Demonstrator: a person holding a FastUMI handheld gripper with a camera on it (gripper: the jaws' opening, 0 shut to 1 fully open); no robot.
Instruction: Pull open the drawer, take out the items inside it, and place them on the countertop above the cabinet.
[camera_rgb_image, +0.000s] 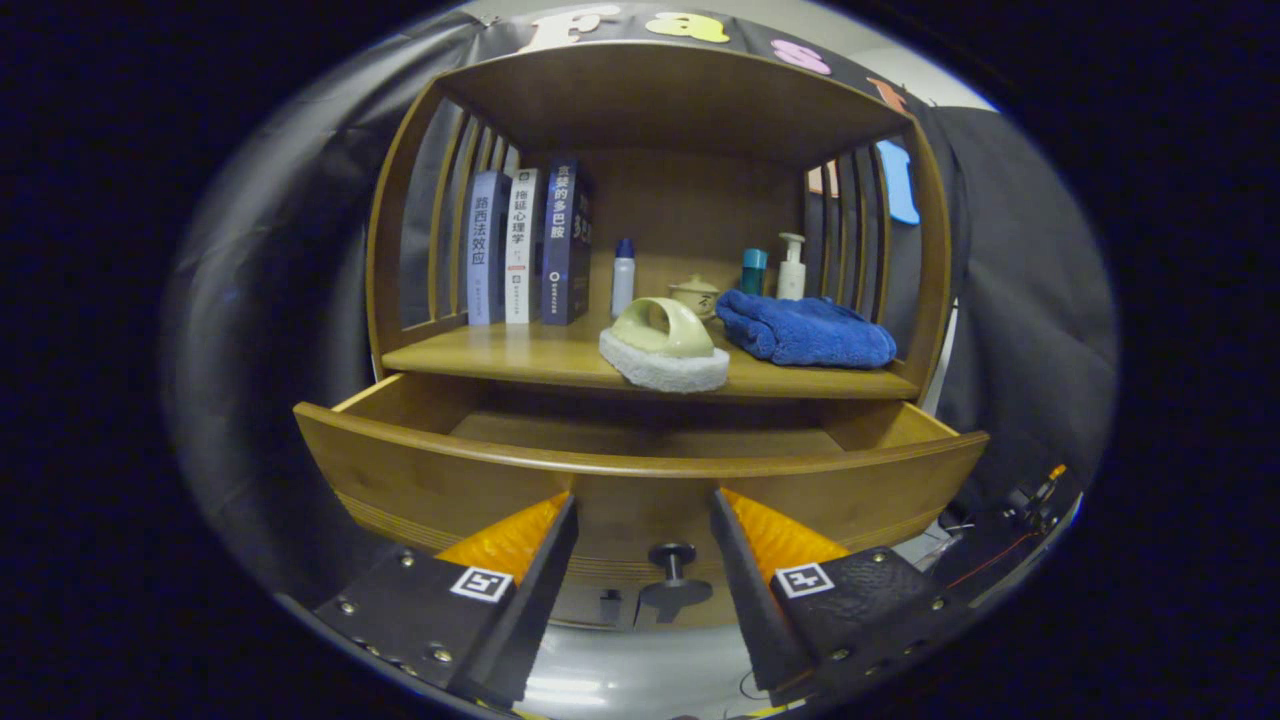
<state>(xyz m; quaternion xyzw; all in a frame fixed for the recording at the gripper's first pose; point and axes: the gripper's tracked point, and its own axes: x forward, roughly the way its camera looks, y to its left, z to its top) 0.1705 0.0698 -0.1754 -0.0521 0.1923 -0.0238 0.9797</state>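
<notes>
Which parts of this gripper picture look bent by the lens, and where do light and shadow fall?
Gripper view: fisheye bows the drawer front and cabinet top into curves; the countertop reflects soft light; the drawer's inside lies in shadow under it; the open tool brackets the knob, all fairly sharp.

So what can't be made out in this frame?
- Drawer front half of the floor, gripper view: hidden behind its own front panel, so anything lying there can't be told.
- Small jar and teal bottle: lower parts hidden by the slipper and blue towel.
- Gripper, open: nothing held; the knob sits between its fingers.
</notes>
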